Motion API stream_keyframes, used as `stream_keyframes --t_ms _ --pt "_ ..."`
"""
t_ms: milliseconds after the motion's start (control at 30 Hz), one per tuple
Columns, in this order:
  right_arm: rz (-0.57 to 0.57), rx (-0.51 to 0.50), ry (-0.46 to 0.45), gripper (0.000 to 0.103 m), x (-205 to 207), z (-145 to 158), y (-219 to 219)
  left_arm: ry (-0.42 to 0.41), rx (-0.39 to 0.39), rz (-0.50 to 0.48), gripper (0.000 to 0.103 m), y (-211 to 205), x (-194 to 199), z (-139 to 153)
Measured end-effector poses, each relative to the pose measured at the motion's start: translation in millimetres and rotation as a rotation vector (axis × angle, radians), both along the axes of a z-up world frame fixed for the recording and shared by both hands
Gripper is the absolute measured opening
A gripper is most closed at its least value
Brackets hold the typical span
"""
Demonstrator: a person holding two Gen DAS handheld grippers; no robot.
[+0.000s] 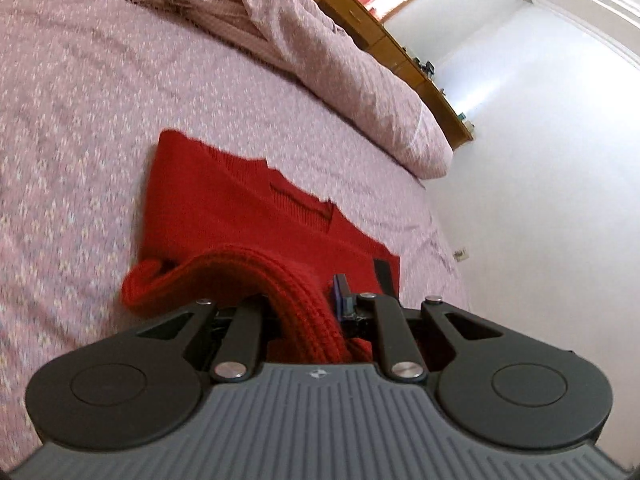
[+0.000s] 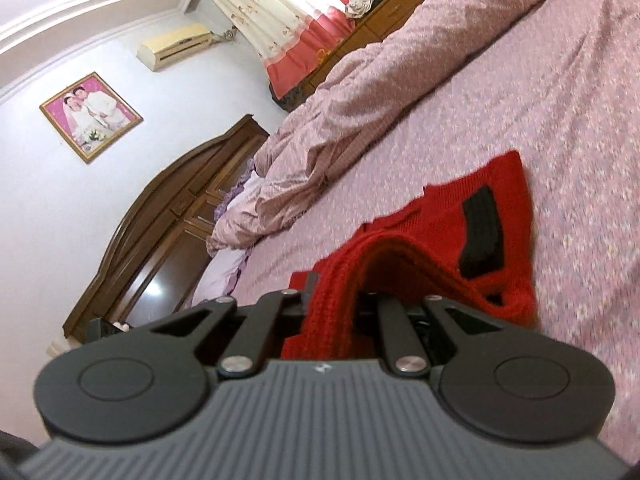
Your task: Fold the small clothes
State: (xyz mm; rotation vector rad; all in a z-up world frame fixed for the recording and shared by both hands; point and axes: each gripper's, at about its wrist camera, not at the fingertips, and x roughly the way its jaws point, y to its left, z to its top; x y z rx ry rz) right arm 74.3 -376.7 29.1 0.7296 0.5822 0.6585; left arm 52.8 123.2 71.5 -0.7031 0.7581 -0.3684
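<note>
Looking along the left gripper [image 1: 316, 312], its jaws are pinched narrow on a thick ribbed edge of the red sweater [image 1: 224, 208], which bunches up between the fingers and drapes back over the gripper body. The rest of the sweater lies spread on the pink bed [image 1: 80, 120], its neckline facing away, a rolled fold touching the sheet at the left. A black strip [image 1: 386, 276] shows on the sweater near the right finger. A crumpled quilt [image 1: 320, 60] runs along the far side of the bed, with a wooden ledge [image 1: 404, 60] and white wall [image 1: 540, 160] beyond.

Seen from the right gripper [image 2: 340, 300], the jaws are closed tight on another part of the same ribbed edge, the knit folding over between the fingers. Beyond it the sweater [image 2: 508, 184] lies on the bed [image 2: 580, 100], a black patch [image 2: 482, 232] on its surface. The quilt [image 2: 360, 100] lies heaped to the left, near a dark wooden headboard [image 2: 160, 220]. On the wall hang a framed photo [image 2: 91, 117] and an air conditioner [image 2: 176, 46]; a curtain [image 2: 280, 20] hangs by the window.
</note>
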Motion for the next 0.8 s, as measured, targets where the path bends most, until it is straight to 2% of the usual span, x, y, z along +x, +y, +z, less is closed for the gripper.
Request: stream_keyframes --t_ms 167,400,500,800 --pt "-0.018 0.014 0.002 0.011 23 2 -4 -0.011 0.006 0.027 0.016 2 27 8" --pt "-0.055 0.008 0.009 0.011 61 2 -8 0.009 0.019 0.083 0.016 9 76 5" --pt "-0.076 0.007 0.021 0.011 80 -4 -11 0.036 0.022 0.083 0.016 9 99 -5" --pt "-0.13 -0.057 0.113 0.011 136 -42 -7 0.122 0.109 0.079 0.016 5 162 -46"
